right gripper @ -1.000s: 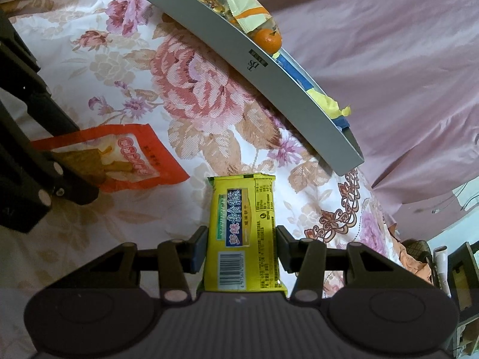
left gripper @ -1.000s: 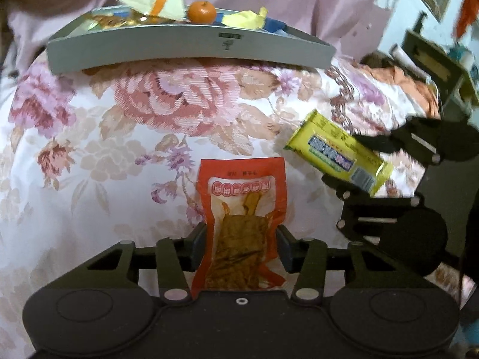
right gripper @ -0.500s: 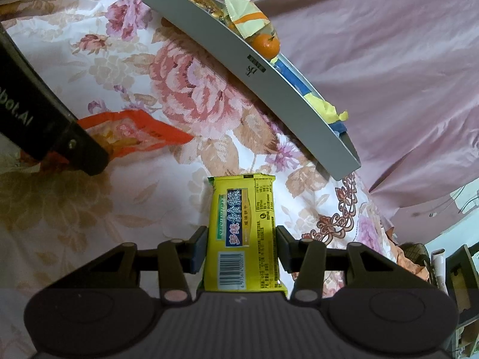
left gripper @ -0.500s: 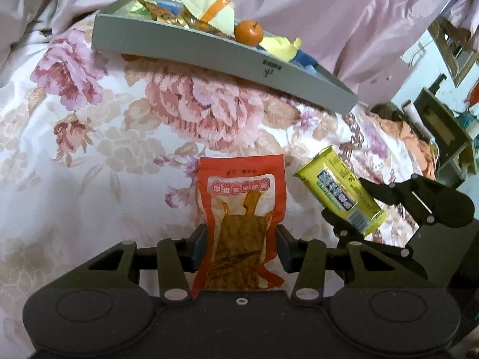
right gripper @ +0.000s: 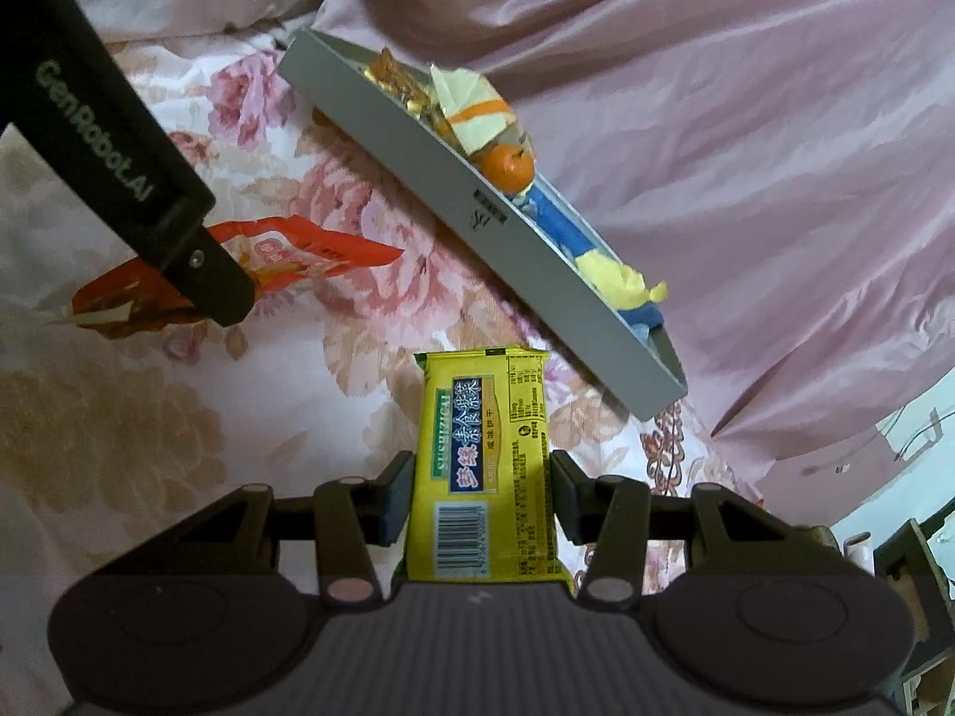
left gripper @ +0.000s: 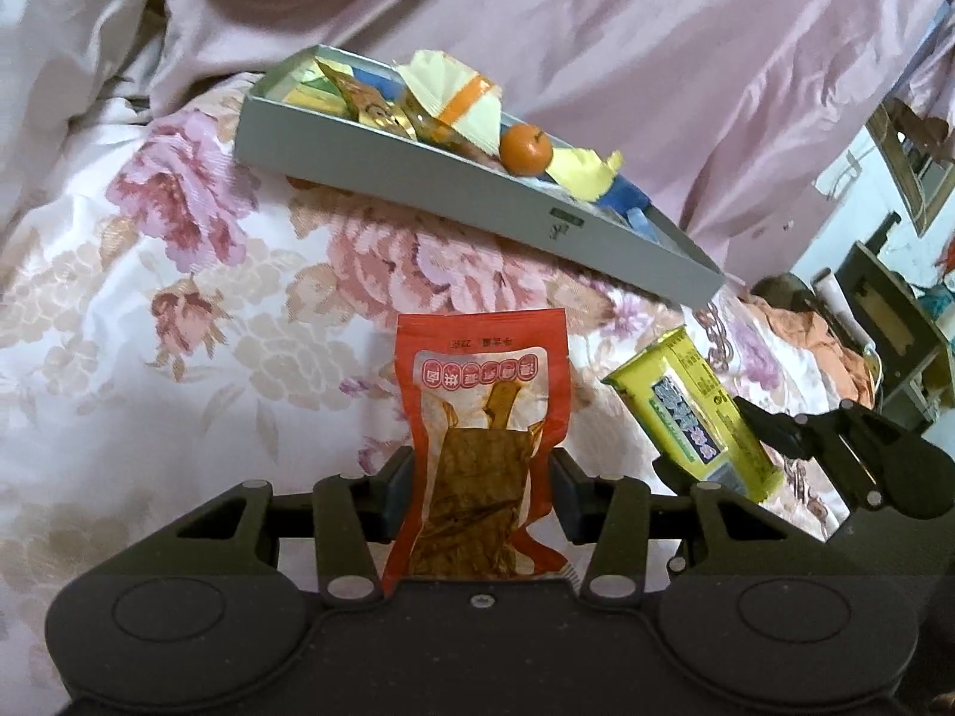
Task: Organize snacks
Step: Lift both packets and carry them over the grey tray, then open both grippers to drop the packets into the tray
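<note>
My left gripper (left gripper: 482, 492) is shut on an orange-red snack pouch (left gripper: 483, 417), held up over the flowered bedspread; the right wrist view shows that pouch (right gripper: 286, 256) at the left, under the left gripper's black finger. My right gripper (right gripper: 482, 492) is shut on a yellow biscuit pack (right gripper: 483, 465), which also shows at the right of the left wrist view as the yellow pack (left gripper: 686, 411). Beyond both lies a long grey tray (left gripper: 453, 197), (right gripper: 477, 227) that holds several wrapped snacks and a small orange (left gripper: 524, 148), (right gripper: 506, 166).
A flowered bedspread (left gripper: 179, 298) covers the surface under both grippers. Pink fabric (right gripper: 746, 119) rises behind the tray. Dark furniture and orange cloth (left gripper: 835, 346) stand past the bed's right edge.
The left gripper has risen and rolled with the pouch, so the tray now sits tilted and lower in its view. The right gripper and its yellow pack have barely moved.
</note>
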`<action>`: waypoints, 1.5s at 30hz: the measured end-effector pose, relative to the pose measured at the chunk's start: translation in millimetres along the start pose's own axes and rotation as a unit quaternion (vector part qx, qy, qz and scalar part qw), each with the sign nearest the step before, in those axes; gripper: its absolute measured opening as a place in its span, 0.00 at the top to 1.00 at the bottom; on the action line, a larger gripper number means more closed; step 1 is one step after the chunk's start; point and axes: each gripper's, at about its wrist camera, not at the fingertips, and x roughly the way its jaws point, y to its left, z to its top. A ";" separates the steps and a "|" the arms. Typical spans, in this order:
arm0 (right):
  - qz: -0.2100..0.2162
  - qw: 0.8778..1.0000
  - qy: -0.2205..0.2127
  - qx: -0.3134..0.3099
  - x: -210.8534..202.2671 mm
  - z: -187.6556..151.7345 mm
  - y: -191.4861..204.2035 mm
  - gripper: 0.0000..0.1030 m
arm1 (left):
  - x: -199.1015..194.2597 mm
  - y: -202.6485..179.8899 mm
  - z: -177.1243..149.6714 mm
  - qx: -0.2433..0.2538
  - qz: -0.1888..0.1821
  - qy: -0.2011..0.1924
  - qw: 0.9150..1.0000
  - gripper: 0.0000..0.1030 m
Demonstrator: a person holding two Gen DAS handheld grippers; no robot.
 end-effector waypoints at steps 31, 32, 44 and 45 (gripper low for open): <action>-0.092 0.963 -0.161 0.195 21.1 40.2 -86.0 0.49 | 1.7 -69.0 144.5 0.032 -0.003 -0.192 0.981 0.52; -0.090 0.960 -0.159 0.214 27.9 41.6 -94.2 0.49 | 7.9 -72.2 150.5 0.036 0.001 -0.194 0.980 0.52; -0.041 0.937 -0.133 0.322 103.6 36.5 -138.9 0.52 | 97.5 -98.9 183.7 0.064 0.036 -0.144 0.987 0.51; -0.035 0.936 -0.128 0.325 108.6 33.6 -137.3 0.52 | 101.8 -99.2 183.4 0.063 0.037 -0.140 0.987 0.51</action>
